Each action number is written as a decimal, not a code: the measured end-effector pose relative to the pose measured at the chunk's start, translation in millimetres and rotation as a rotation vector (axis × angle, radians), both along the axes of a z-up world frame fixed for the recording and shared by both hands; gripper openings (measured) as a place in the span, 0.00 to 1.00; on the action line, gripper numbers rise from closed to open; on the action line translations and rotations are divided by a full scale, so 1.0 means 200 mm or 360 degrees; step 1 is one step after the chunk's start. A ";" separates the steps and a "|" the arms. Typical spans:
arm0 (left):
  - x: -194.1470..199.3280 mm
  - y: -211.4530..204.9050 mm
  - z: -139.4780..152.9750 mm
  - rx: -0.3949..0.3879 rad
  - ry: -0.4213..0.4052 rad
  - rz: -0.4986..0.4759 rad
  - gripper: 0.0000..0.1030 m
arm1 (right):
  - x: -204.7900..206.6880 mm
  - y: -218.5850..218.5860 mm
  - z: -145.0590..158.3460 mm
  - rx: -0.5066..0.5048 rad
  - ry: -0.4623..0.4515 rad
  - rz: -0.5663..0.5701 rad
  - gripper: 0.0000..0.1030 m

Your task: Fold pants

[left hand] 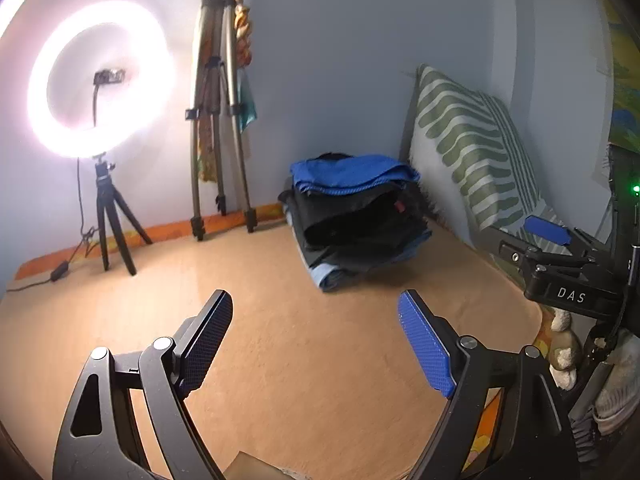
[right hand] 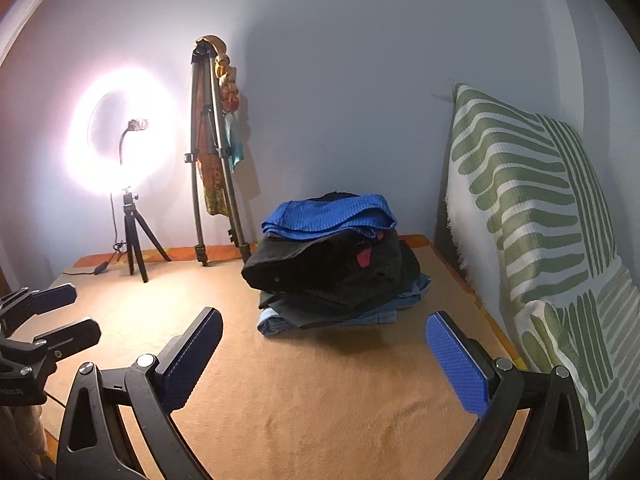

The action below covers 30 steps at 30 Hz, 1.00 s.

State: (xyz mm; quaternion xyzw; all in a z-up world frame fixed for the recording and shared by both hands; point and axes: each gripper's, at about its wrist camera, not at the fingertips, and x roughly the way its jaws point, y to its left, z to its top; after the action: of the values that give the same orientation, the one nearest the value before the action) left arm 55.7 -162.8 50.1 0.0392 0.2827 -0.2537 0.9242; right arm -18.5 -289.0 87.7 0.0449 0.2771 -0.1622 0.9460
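A stack of folded pants point(left hand: 352, 216) lies at the back of the tan surface point(left hand: 280, 320) near the wall, with a blue pair on top, black pairs under it and light blue denim at the bottom. It also shows in the right wrist view point(right hand: 336, 268). My left gripper point(left hand: 316, 344) is open and empty, held above the tan surface in front of the stack. My right gripper point(right hand: 324, 356) is open and empty, also in front of the stack. The right gripper appears at the right edge of the left wrist view point(left hand: 556, 248), and the left gripper at the left edge of the right wrist view point(right hand: 60, 316).
A lit ring light on a small tripod point(left hand: 100, 80) and a folded tall tripod point(left hand: 216, 120) stand at the back left by the wall. A green-striped pillow point(right hand: 532, 220) leans against the wall on the right. A cable with a switch point(left hand: 56, 270) lies at the back left.
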 end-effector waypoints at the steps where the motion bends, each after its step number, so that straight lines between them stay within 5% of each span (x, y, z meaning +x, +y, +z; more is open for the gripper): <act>1: 0.00 0.00 -0.01 0.0011 0.0010 0.0004 0.83 | 0.00 0.00 -0.01 -0.0009 0.0003 -0.0008 1.00; 30: -0.01 0.01 -0.06 0.0061 -0.0011 0.0055 0.83 | 0.01 0.04 -0.10 0.0010 0.0037 0.0018 1.00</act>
State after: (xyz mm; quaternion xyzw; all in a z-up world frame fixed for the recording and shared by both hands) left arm 53.1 -161.2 37.1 0.0529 0.2850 -0.2322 0.9285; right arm -16.6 -281.6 67.7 0.0443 0.2888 -0.1565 0.9435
